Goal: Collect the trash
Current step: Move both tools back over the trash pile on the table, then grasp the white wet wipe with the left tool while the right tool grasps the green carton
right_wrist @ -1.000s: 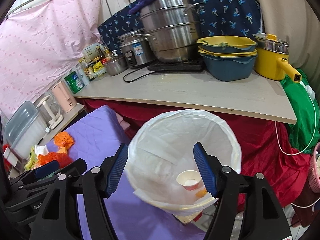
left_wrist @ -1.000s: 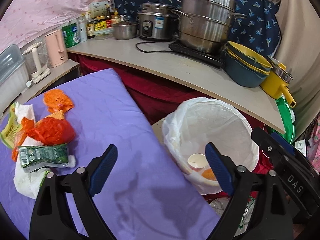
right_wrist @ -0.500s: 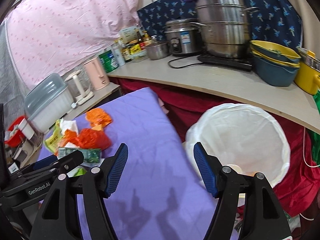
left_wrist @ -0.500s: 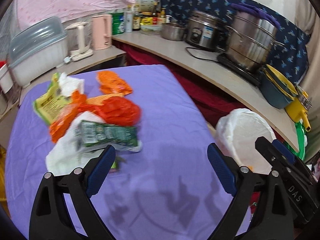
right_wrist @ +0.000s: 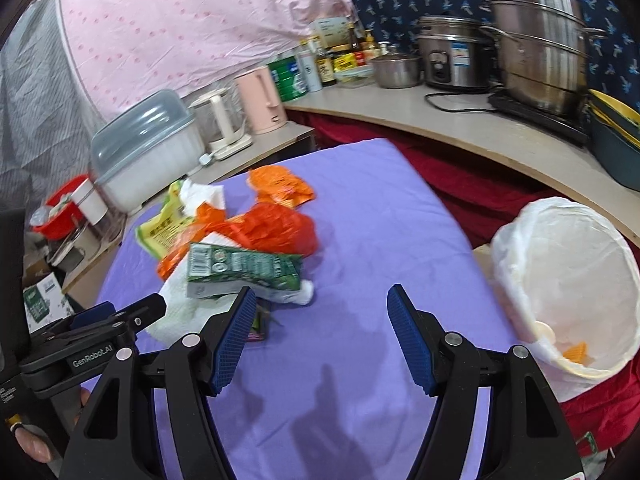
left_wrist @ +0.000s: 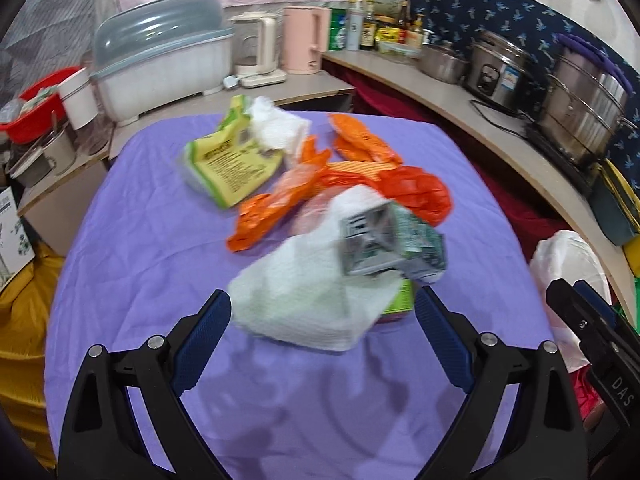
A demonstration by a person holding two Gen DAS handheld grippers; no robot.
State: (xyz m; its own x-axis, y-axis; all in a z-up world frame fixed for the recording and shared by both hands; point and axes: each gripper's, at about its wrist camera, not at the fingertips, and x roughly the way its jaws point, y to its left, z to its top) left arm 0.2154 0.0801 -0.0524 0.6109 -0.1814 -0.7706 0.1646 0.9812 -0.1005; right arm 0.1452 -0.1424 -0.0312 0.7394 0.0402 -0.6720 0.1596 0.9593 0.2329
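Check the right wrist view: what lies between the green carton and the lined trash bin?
Only bare purple tablecloth. In the right wrist view, nothing sits between the green carton and the trash bin.

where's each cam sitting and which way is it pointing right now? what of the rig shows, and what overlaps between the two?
Left wrist: on the left gripper, looking along its open blue fingers at the white napkin and green carton on the purple cloth; the right gripper's side shows at the right edge.
Right wrist: on the right gripper, open over bare cloth, bin to its right; the left gripper and a bit of hand show lower left.
Shared: trash pile, carton, bin, pink kettle, steel pots.
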